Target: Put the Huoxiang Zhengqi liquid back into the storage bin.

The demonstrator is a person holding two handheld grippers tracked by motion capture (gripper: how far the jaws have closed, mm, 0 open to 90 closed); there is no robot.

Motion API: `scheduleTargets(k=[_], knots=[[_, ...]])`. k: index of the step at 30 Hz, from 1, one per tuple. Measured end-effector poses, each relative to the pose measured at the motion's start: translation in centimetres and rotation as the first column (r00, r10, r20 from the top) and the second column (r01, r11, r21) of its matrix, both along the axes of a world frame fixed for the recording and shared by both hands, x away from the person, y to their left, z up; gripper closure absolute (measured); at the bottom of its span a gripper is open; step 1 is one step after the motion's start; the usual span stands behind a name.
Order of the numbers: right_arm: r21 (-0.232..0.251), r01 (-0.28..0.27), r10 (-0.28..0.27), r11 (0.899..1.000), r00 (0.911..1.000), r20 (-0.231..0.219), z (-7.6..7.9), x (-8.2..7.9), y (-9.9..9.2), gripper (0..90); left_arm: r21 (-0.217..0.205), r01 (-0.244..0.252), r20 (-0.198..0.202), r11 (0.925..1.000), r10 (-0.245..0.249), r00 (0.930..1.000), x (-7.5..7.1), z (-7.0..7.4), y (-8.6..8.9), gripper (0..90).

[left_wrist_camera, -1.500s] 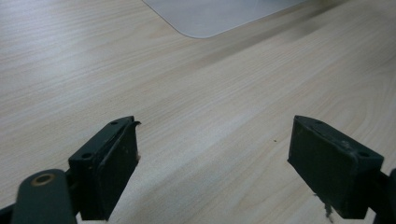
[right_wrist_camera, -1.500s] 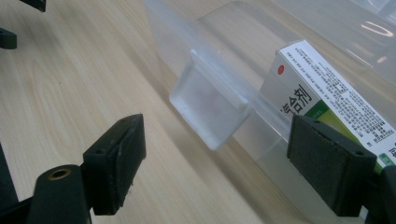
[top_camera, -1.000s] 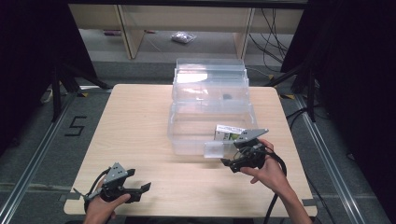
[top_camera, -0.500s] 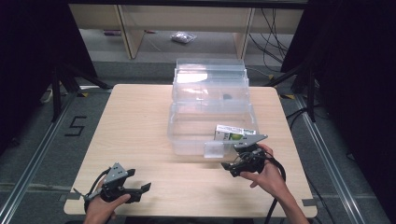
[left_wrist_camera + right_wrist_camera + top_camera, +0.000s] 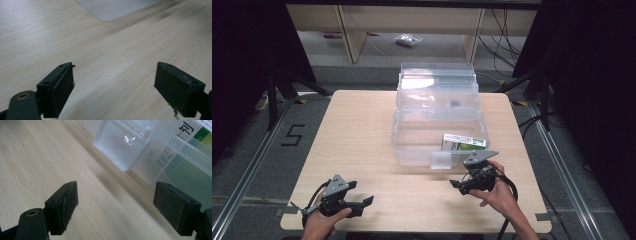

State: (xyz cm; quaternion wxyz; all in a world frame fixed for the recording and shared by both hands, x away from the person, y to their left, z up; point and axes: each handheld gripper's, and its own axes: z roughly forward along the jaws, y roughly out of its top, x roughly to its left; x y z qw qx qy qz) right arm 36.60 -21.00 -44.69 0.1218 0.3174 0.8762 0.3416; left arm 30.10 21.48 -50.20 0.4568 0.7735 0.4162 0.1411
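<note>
A clear plastic box [image 5: 412, 142] stands at the middle of the table, its lid [image 5: 437, 82] swung open toward the far side. A green and white carton [image 5: 463, 142] lies inside at the near right. The box's front latch [image 5: 440, 160] hangs down, and it appears close up as a frosted tab [image 5: 122, 145]. My right gripper [image 5: 457, 185] is open just in front of the box's near right corner, holding nothing, and the carton [image 5: 192, 157] shows through the box wall. My left gripper [image 5: 364, 202] rests open at the near left, with bare wood between its jaws [image 5: 115, 75].
The wooden table [image 5: 357, 130] has free room left of the box. A box corner [image 5: 117, 8] lies far ahead of the left gripper. Behind the table are a low shelf [image 5: 412, 25], a bag on the floor [image 5: 408, 40] and cables [image 5: 507, 30] at the right.
My right gripper has drawn back from the box front toward the near edge of the table. The left gripper has stayed where it was.
</note>
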Motion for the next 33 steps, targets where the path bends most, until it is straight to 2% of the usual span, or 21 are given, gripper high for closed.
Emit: scheduleTargets(k=[1,2,4,5,6,7,8,13,14,17,19,20,22,23,24,26,27,28,31,32,33], knots=[[0.0,0.008,-0.008,1.0,0.9998,-0.018,0.0,-0.2,0.0,20.9,0.002,0.003,0.002,1.0,-0.003,1.0,0.0,0.0,0.0,15.2],[0.013,0.01,-0.01,1.0,0.9999,0.003,-0.3,-0.1,0.0,20.9,0.002,0.002,0.002,1.0,-0.002,1.0,0.0,0.0,0.0,15.2],[0.007,0.013,-0.012,1.0,0.9995,-0.029,-0.3,-0.4,-0.1,20.8,0.003,0.001,0.001,1.0,-0.001,1.0,0.0,0.0,0.0,15.2],[0.014,0.024,-0.024,1.0,0.9996,-0.017,-0.6,-0.4,-0.1,20.8,0.004,0.001,0.001,1.0,-0.001,1.0,0.0,0.0,0.0,15.2],[0.01,0.007,-0.007,1.0,0.9995,-0.032,-0.6,-0.5,-0.2,20.8,0.007,0.002,0.001,1.0,-0.002,1.0,0.0,0.1,0.0,15.2],[0.022,0.002,-0.002,1.0,0.9999,-0.01,-0.9,-0.4,-0.2,20.8,0.007,0.003,0.001,1.0,-0.003,1.0,0.0,0.1,0.0,15.2],[0.006,0.016,-0.016,1.0,0.9994,-0.029,-0.8,-0.6,-0.3,20.8,0.007,0.003,0.002,1.0,-0.003,1.0,0.0,0.1,0.0,15.2],[0.036,0.039,-0.038,0.999,0.9987,-0.033,-1.5,-0.9,-0.6,20.2,0.008,0.004,0.002,1.0,-0.004,1.0,0.0,0.1,0.0,15.2],[0.03,0.056,-0.055,0.998,0.9971,-0.052,-1.6,-1.1,-0.6,19.9,0.008,0.004,0.002,1.0,-0.004,1.0,0.0,0.1,0.0,15.2],[0.042,0.06,-0.057,0.997,0.9968,-0.055,-1.9,-1.3,-0.8,18.2,0.008,0.004,0.002,1.0,-0.004,1.0,0.0,0.1,0.0,15.2],[0.029,0.064,-0.063,0.998,0.9966,-0.054,-2.0,-1.5,-1.0,17.8,0.008,0.004,0.002,1.0,-0.004,1.0,0.0,0.1,0.0,15.2],[0.052,0.055,-0.052,0.997,0.9975,-0.046,-2.2,-1.5,-1.0,17.6,0.008,0.004,0.001,1.0,-0.004,1.0,0.0,0.1,0.0,15.2],[0.039,0.058,-0.056,0.998,0.9971,-0.051,-2.2,-1.7,-1.2,16.9,0.009,0.004,0.001,0.9999,-0.004,1.0,0.0,0.1,0.0,15.2],[0.067,0.05,-0.049,0.997,0.9985,-0.027,-2.5,-1.7,-1.1,16.9,0.009,0.004,0.002,0.9999,-0.004,1.0,0.0,0.1,0.0,15.2],[0.049,0.067,-0.064,0.997,0.9961,-0.061,-2.3,-2.0,-1.3,16.7,0.008,0.004,0.003,1.0,-0.004,1.0,0.0,0.0,0.0,15.2],[0.077,0.062,-0.058,0.995,0.9968,-0.054,-2.6,-2.2,-1.4,16.7,0.007,0.003,0.002,1.0,-0.003,1.0,0.0,0.0,0.0,15.2],[0.076,0.066,-0.061,0.995,0.9958,-0.068,-2.6,-2.4,-1.4,16.7,0.007,0.003,0.002,1.0,-0.003,1.0,0.0,0.0,0.0,15.2],[0.075,0.058,-0.054,0.995,0.997,-0.056,-2.7,-2.4,-1.5,16.6,0.009,0.004,0.002,1.0,-0.004,1.0,0.0,0.0,0.0,15.2],[0.077,0.055,-0.05,0.996,0.9968,-0.063,-3.1,-2.7,-1.5,16.6,0.01,0.004,0.002,0.9999,-0.004,1.0,0.0,0.1,0.0,15.2],[0.095,0.058,-0.053,0.994,0.9967,-0.062,-3.2,-2.9,-1.4,16.6,0.007,0.003,0.002,1.0,-0.003,1.0,0.0,0.0,0.0,15.2],[0.075,0.061,-0.055,0.995,0.995,-0.084,-3.1,-3.0,-1.5,16.6,0.007,0.003,0.002,1.0,-0.003,1.0,0.0,0.0,0.0,15.2]])
